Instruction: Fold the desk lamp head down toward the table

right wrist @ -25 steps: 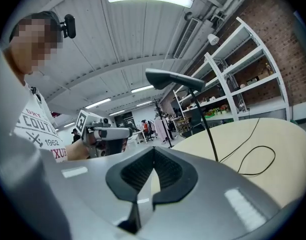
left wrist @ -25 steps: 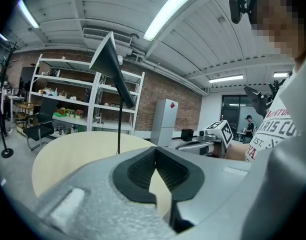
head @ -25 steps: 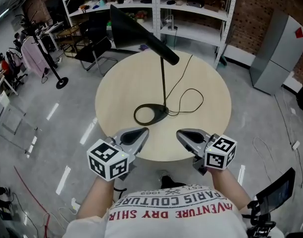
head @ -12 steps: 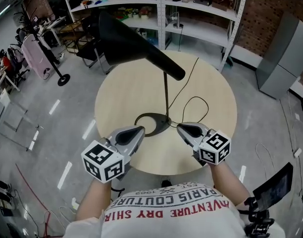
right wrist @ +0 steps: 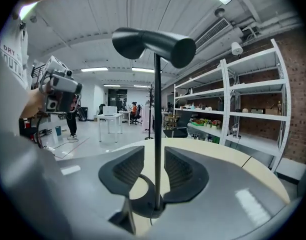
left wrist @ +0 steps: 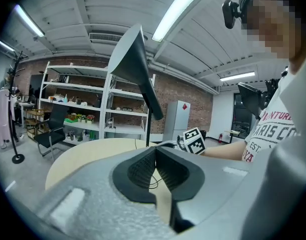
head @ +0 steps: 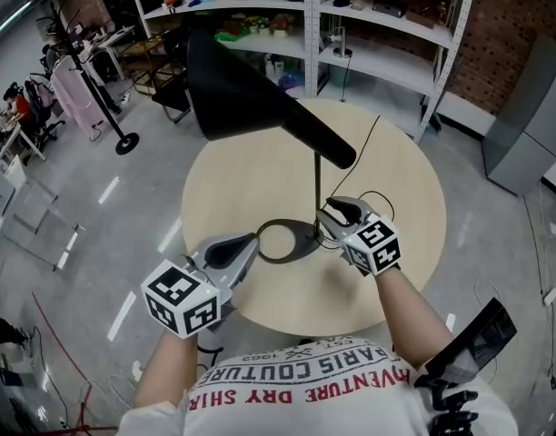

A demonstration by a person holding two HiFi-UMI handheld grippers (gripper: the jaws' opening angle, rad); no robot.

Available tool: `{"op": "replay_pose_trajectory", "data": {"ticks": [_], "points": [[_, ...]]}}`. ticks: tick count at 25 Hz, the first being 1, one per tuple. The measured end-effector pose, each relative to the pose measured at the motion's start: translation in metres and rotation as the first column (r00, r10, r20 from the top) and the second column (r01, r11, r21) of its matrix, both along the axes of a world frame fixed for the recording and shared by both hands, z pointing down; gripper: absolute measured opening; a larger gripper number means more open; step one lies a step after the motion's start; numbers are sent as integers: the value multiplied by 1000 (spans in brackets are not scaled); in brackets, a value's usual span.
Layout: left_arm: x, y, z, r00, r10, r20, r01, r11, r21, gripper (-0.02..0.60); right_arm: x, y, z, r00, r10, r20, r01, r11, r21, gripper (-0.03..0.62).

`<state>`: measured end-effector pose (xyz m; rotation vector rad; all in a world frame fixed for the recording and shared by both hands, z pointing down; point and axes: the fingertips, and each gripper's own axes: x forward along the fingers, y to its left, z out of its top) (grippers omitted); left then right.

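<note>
With right gripper jaws just opened wide, straddling but not touching the desk lamp's stem above its ring base on the round table, close squarely to steady it. Bring left gripper, pressed shut and empty, to the raised lamp head; push down gently.

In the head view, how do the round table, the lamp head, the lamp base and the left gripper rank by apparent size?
1. table, clearly the largest
2. lamp head, which looks big partly because it is nearer the camera
3. left gripper, also close to the camera, so its rank is less sure
4. lamp base, the smallest
</note>
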<state>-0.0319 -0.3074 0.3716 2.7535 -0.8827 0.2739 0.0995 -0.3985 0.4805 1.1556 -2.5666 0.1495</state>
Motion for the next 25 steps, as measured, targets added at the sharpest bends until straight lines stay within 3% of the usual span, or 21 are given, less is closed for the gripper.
{"op": "replay_pose_trajectory", "data": {"ticks": [3,9,14,25], "points": [[-3,1,2,1000,-3,3,3,1000,-1,50,-5,-15,8,1000,14,-17,-14,1000,9,126],[-14,0,-2,1000,-23,-20,23,1000,-1,103,-16,-19,9,1000,6,-13,-6,1000,31,69],[-16,-4,-13,1000,-21,5,21,1000,22,138,-18,-22,8,1000,3,-9,-2,999,37,44],[-28,-31,-112,997,-63,47,52,974,220,140,-16,-22,13,999,-36,-19,36,999,22,41]]}}
